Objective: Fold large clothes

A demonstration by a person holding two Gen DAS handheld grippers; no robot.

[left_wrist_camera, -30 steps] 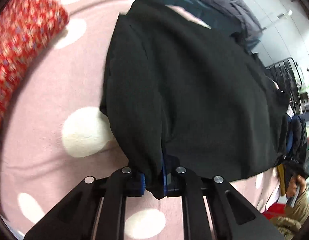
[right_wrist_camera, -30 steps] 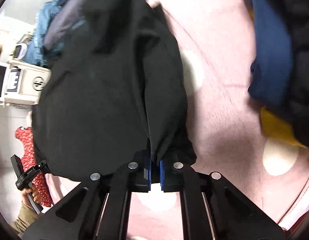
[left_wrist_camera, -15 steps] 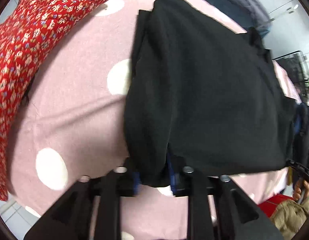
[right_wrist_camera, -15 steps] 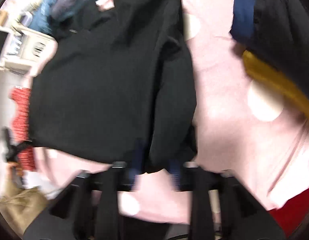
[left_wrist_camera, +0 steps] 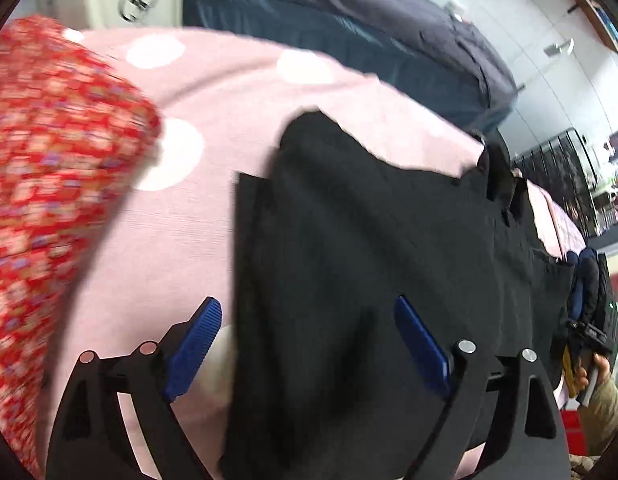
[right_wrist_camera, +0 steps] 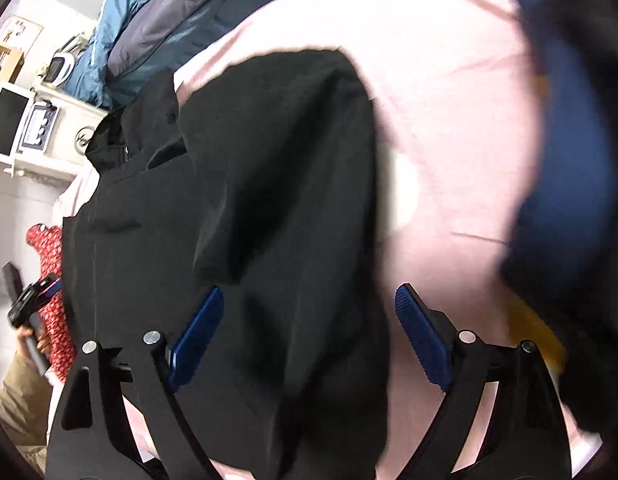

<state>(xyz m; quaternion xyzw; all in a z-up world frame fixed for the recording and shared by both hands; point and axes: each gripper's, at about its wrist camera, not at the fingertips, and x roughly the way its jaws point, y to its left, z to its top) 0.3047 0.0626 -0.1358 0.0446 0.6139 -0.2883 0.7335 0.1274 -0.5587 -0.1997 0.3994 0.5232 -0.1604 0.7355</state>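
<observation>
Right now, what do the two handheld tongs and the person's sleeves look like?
Both the left tongs and the right tongs have black angular linkage arms with silver rivets and ribbed blue pads. No cables show. The person's sleeve is tan.

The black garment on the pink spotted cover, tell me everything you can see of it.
The black garment is dark, matte, soft-looking cloth, folded over itself in layers, with a collar-like flap toward its far end. It lies flat on the pink cover with white dots. Its near edge runs between the blue pads of both claws. The left claw and right claw have just been opening; their pads stand apart from the cloth, so neither grips it. Red floral fabric lies beside it, apart.
</observation>
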